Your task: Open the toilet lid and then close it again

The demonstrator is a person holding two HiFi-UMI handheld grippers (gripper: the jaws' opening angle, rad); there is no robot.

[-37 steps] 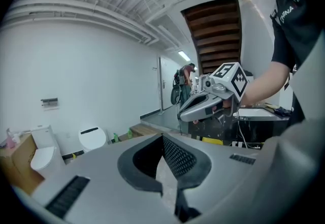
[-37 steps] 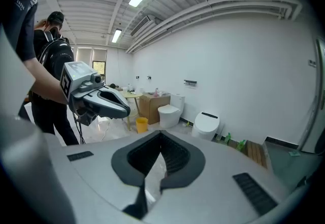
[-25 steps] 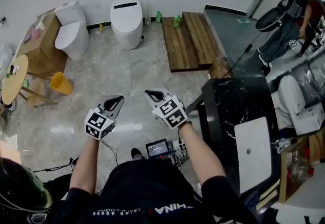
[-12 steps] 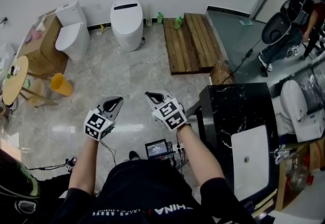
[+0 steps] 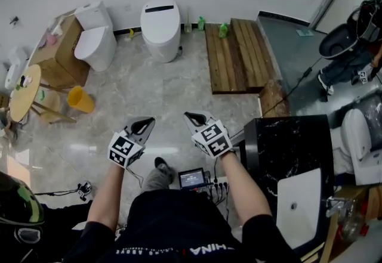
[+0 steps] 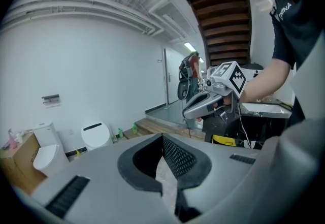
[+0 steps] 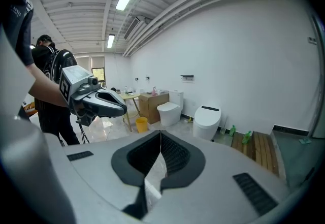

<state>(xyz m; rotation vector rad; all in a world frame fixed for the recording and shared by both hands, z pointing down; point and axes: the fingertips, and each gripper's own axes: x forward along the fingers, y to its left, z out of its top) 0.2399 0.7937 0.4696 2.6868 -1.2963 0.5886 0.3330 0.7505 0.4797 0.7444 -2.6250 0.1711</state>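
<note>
Toilet (image 5: pixel 161 28) has drawn slightly nearer; left gripper (image 5: pixel 148 121) and right gripper (image 5: pixel 191 116) fingers remain pressed together.

The bystander (image 5: pixel 346 71) and a white toilet (image 5: pixel 358 136) run off the head view's right edge; the green bottles (image 5: pixel 223 30) are too small to identify.

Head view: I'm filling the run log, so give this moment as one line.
stage: no contact yet | left gripper: shut, empty | right gripper: shut, empty | oval toilet: lid down, out of reach
</note>
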